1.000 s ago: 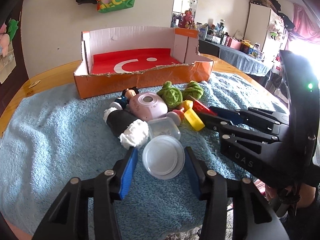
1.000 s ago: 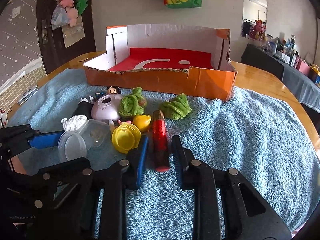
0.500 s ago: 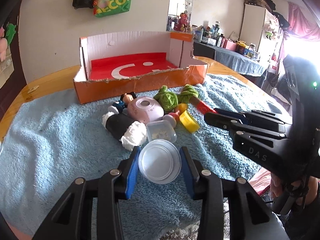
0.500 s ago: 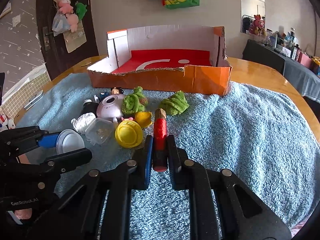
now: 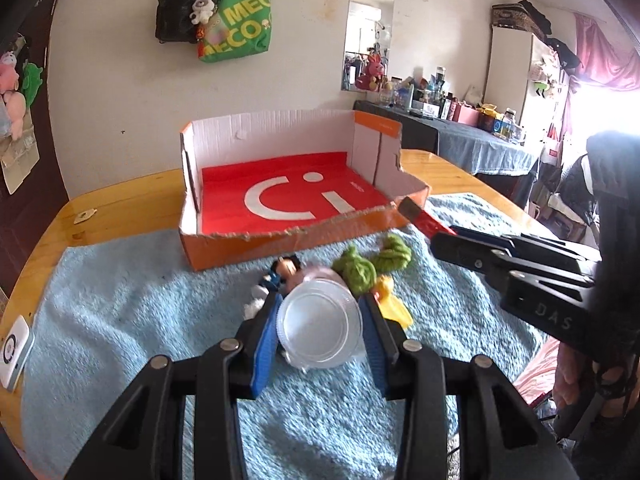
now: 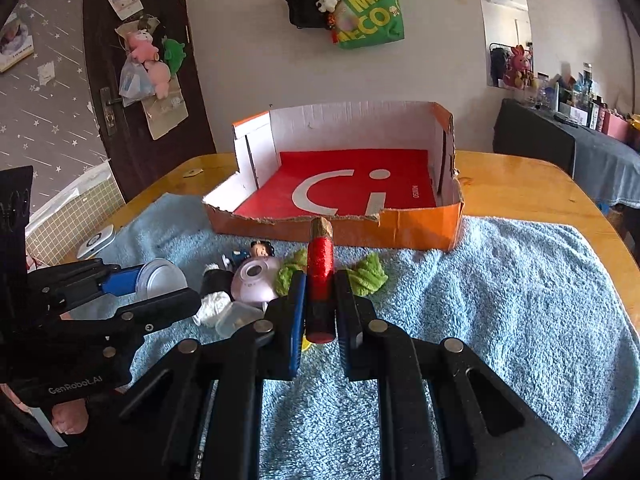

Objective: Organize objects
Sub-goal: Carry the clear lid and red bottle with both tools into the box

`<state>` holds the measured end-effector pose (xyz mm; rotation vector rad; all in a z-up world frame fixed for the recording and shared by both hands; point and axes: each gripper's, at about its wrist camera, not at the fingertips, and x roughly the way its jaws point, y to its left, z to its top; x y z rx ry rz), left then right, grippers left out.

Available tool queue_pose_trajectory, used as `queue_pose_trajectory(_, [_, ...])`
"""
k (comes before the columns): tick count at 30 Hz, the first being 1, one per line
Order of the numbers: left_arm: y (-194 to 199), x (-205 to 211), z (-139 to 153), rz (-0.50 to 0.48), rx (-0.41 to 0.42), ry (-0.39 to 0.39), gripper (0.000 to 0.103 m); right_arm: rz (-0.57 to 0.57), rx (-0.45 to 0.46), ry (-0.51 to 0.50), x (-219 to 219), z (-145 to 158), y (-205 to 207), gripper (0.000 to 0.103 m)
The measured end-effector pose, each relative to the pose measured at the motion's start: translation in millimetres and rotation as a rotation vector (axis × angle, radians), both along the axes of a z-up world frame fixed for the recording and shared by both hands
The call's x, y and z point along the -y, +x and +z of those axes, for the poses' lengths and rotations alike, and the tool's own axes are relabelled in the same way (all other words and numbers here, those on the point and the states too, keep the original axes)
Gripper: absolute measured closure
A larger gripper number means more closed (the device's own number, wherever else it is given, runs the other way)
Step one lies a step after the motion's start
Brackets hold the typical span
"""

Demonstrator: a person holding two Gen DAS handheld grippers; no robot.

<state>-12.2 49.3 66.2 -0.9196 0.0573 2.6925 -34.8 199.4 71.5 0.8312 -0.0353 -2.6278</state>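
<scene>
So both claws are loaded. My left claw [image 5: 320, 330] pinches the clear lid [image 5: 320, 326] by its rim, my right claw [image 6: 318, 304] is clamped on the red stick [image 6: 319, 276], both held above the towel [image 6: 500, 300] short of the box [image 6: 340, 228] near the table's far edge. Worry: that slick round lid could squirt out sideways, and the stick's tip might clip the box's torn front wall.

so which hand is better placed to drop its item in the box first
Probably right: the right gripper holds the red stick with its tip almost at the orange box front wall. The left gripper with its clear lid sits farther back.
</scene>
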Motion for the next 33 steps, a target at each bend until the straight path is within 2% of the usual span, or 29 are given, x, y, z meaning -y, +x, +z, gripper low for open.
queue_pose_trajectory(9, [-26,4,27,0.037,-0.05,-0.007,0.062,-0.001,-0.038,-0.009,3,25,-15,0.09])
queue_pose_trajectory(13, [-44,8,38,0.044,-0.035,0.023,0.062,0.003,-0.029,-0.019,3,33,-27,0.09])
queue_pose_trajectory(20, [-82,6,52,0.066,-0.032,-0.008,0.062,-0.013,-0.015,-0.018,1,52,-59,0.09])
queue_pose_trajectory(25, [-118,6,51,0.074,-0.01,-0.018,0.062,-0.021,0.01,-0.009,2,56,-91,0.09])
queue_pose_trajectory(33, [-179,16,26,0.049,0.083,-0.011,0.062,-0.055,0.086,0.029,12,38,-162,0.09])
